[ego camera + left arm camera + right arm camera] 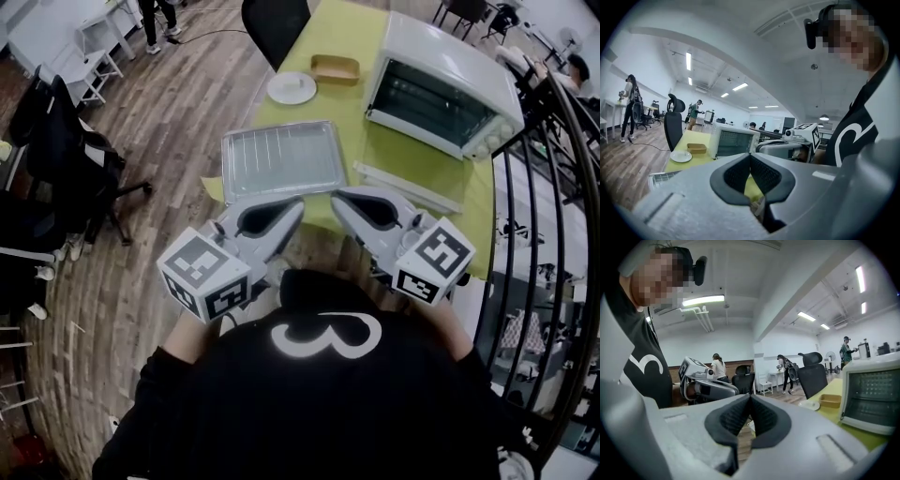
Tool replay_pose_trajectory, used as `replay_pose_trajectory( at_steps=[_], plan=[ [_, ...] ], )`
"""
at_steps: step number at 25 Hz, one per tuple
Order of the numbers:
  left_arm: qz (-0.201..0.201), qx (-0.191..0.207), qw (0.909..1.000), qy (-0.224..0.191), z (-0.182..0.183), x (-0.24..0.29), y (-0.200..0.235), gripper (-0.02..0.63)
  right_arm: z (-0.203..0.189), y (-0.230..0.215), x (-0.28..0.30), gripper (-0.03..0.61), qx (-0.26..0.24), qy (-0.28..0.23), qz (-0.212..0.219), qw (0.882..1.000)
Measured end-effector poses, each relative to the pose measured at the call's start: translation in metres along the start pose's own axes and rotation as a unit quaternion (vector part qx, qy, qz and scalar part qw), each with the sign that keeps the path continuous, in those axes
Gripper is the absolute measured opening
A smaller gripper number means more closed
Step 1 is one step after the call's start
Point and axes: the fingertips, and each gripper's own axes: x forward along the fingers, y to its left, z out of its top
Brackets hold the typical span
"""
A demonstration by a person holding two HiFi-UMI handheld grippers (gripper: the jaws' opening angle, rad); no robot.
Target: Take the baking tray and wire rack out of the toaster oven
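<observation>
Baking tray (228, 171) is set on the yellow-green table (347, 37), outside the toaster oven (450, 70) and to its left. Wire rack (281, 157) bars are seen lying in the tray. A brown dish (335, 67) and a white plate (292, 87) are placed left of the oven's far corner, with nothing seen in either. A white strip (408, 186) is laid just before the oven front. Left gripper (298, 206) and right gripper (339, 199) are held over the tray's near edge, tips close together. Both sets of jaws are pressed together on nothing. A black chair (275, 23) is parked beyond the table end, left of the oven.
</observation>
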Motion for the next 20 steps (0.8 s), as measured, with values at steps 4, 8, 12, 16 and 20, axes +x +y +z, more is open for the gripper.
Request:
replay_pose_trajectory(
  at_steps=[4, 8, 12, 16, 20],
  plan=[
    [-0.002, 0.000, 1.0000, 0.006, -0.003, 0.003, -0.002, 0.011, 0.001, -0.003, -0.002, 0.003, 0.004, -0.004, -0.001, 1.000],
    [-0.004, -0.005, 0.9999, 0.010, -0.009, 0.008, -0.002, 0.011, -0.003, -0.007, -0.003, 0.002, 0.001, -0.003, -0.006, 1.000],
    [-0.004, -0.004, 0.9999, 0.012, -0.006, 0.011, -0.002, 0.011, -0.001, -0.010, -0.006, 0.002, 0.000, 0.002, -0.010, 1.000],
    [-0.004, 0.000, 0.9999, 0.012, -0.005, 0.013, -0.001, 0.011, -0.003, -0.014, -0.008, 0.002, 0.006, 0.003, -0.015, 1.000],
    [-0.003, 0.002, 0.9999, 0.013, -0.008, 0.012, -0.001, 0.011, -0.007, -0.014, -0.006, 0.002, 0.010, 0.004, -0.016, 1.000]
  ],
)
